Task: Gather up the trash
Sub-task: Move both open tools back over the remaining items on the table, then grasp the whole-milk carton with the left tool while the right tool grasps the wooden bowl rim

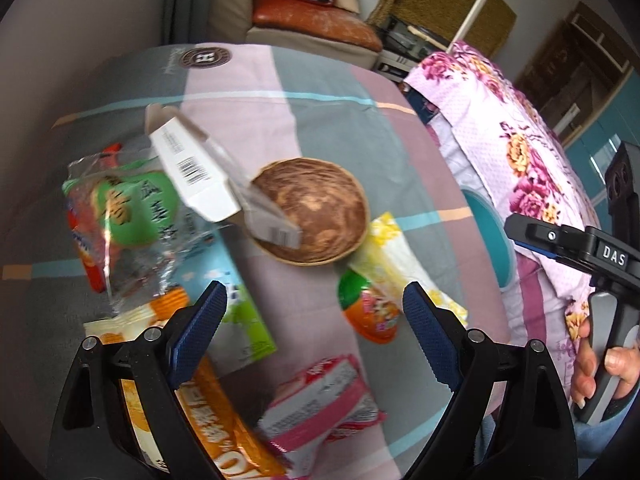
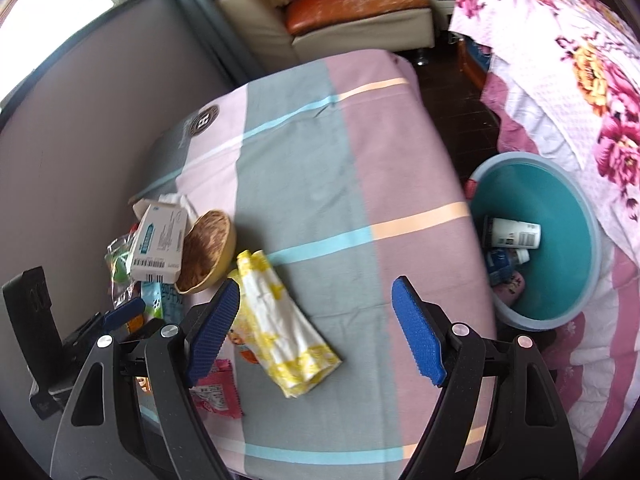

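Trash is lying scattered over the checked tablecloth (image 2: 340, 168); the left gripper (image 1: 314, 320) is hovering with its jaws spread wide and gripping nothing, a pink wrapper (image 1: 320, 392) sitting just below its fingers and a wooden bowl (image 1: 316, 212) ahead of them; the right gripper (image 2: 316, 328) is gaping too, a yellow wrapper (image 2: 280, 328) lying between its fingers (not clamped), the teal bin (image 2: 560, 216) off to its right holding bottles.

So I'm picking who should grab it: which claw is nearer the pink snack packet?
Left. The left claw hangs open right above the pink snack packet; the open right claw sits off to its right.
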A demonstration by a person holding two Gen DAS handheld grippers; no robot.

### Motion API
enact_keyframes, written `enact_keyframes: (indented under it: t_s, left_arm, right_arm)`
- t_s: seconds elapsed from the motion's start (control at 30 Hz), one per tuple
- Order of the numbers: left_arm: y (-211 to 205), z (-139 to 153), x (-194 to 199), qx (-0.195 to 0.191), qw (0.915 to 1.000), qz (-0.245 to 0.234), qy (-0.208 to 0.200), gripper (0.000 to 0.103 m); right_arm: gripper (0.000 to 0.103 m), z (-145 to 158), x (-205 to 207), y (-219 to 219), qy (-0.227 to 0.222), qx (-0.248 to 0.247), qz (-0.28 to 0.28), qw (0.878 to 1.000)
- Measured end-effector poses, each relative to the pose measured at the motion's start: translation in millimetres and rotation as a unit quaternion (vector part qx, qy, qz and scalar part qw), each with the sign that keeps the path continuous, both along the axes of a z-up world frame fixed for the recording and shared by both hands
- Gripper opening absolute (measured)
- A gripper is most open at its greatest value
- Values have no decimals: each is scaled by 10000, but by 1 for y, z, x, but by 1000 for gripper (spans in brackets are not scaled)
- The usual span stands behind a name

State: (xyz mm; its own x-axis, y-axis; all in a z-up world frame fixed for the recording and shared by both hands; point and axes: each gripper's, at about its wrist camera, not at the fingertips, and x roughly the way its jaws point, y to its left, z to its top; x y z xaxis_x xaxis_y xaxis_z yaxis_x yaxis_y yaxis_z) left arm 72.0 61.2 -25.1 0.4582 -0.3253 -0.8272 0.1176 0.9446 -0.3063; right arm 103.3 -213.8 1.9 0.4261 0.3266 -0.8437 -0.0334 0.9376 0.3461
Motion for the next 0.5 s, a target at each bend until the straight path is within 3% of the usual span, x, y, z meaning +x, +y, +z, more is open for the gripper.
enact_keyframes:
  t_s: [0.33, 0.5]
  left_arm:
    - [30, -13, 5, 194, 9992, 352, 78, 90]
    - [39, -32, 12, 207, 9978, 524, 348, 90]
  right_arm:
    - [75, -10, 17, 33, 170, -46, 320, 9993]
    - [75, -19, 29, 46, 217, -25, 446, 9988]
